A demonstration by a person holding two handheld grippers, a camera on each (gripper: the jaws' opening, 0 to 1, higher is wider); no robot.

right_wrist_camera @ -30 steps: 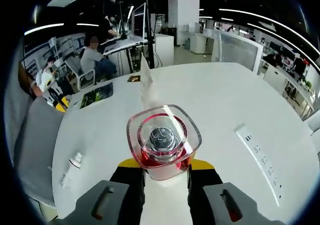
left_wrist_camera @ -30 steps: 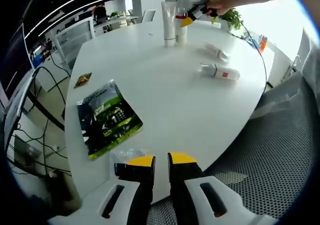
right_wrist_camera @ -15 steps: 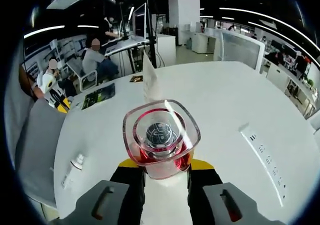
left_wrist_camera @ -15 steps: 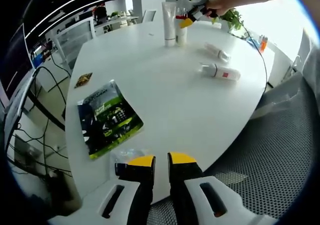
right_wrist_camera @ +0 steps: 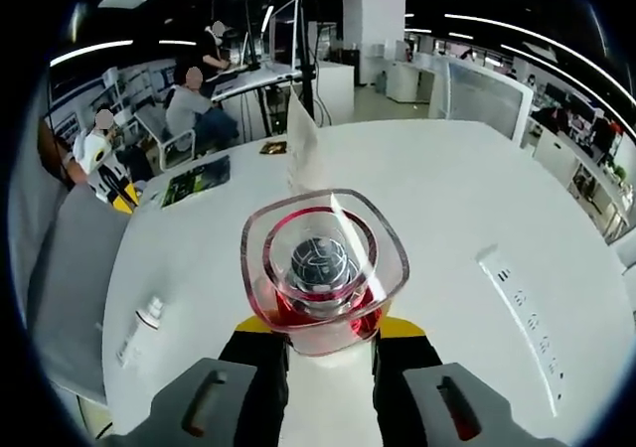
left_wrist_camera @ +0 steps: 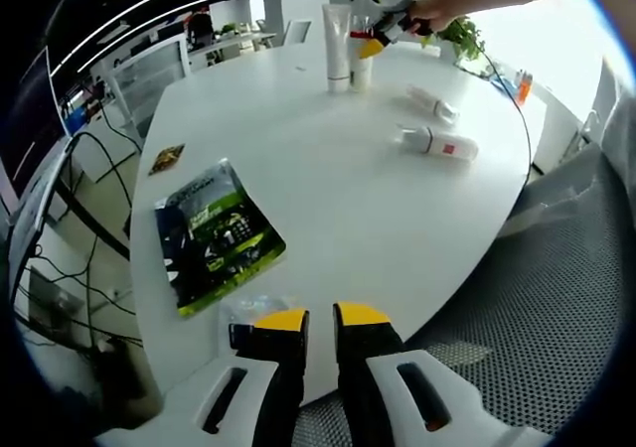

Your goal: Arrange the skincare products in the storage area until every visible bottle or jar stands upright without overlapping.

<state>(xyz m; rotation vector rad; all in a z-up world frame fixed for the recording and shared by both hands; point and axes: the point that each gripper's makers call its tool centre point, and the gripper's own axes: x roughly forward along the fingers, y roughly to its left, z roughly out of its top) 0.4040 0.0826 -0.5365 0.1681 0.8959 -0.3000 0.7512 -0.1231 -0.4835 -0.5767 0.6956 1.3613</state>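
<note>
Two white tubes still lie flat on the white table (left_wrist_camera: 328, 199): the nearer tube (left_wrist_camera: 435, 143), with a red mark on its side, and the farther tube (left_wrist_camera: 430, 102) just beyond it, the two close but apart. At the far end of the table a tall white tube (left_wrist_camera: 336, 46) stands upright on its cap. Right beside it stands the bottle (left_wrist_camera: 360, 65) you are holding with your right gripper (left_wrist_camera: 372, 42), seen across the table in the left gripper view with your hand (left_wrist_camera: 437, 8) behind it.

From the right gripper view, your right gripper (right_wrist_camera: 320, 330) has its yellow-tipped jaws closed against the sides of that bottle (right_wrist_camera: 322, 268), whose clear, squarish cap with a red ring faces the camera. I cannot tell whether the bottle's base touches the table. The tall white tube (right_wrist_camera: 300, 154) rises just behind it, and one lying tube (right_wrist_camera: 139, 328) shows far off to the left.

Your left gripper (left_wrist_camera: 320, 320) hovers at the near edge of the table with its jaws narrow, a slim gap between them, holding nothing. A green and black pouch (left_wrist_camera: 214, 233) lies flat to its left, with a small brown packet (left_wrist_camera: 165, 158) farther on.
</note>
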